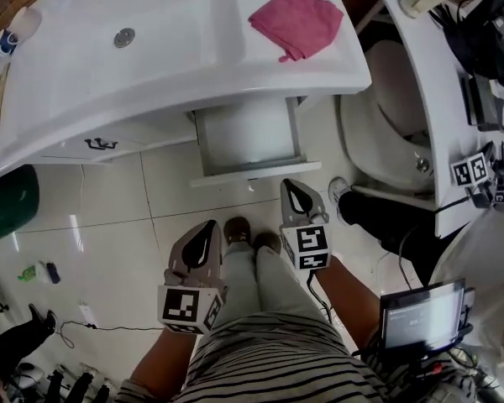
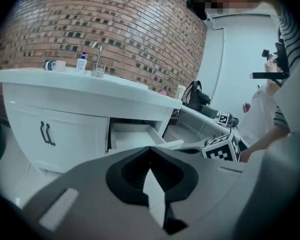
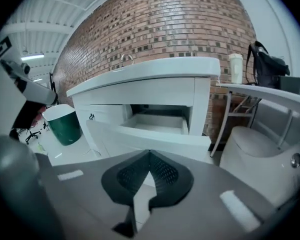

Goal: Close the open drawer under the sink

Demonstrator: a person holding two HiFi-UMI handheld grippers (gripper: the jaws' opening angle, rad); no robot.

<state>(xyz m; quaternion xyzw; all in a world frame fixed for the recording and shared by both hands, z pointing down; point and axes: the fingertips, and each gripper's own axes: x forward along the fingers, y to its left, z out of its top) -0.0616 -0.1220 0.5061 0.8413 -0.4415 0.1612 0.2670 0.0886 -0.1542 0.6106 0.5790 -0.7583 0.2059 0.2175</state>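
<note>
Open drawer (image 1: 256, 173) juts out at 12 o'clock under the sink counter (image 1: 336, 78); right tool (image 1: 296, 190) just short of its front, left tool (image 1: 208, 232) back at 7 o'clock, both pinched together and empty, probably to push it.

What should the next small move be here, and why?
Probably ease the right claw forward until its shut tips meet the drawer front, ready to push. The drawer stands pulled out under the sink, the right claw hangs just short of its front panel without touching, and the left claw sits farther back, also shut and empty.
</note>
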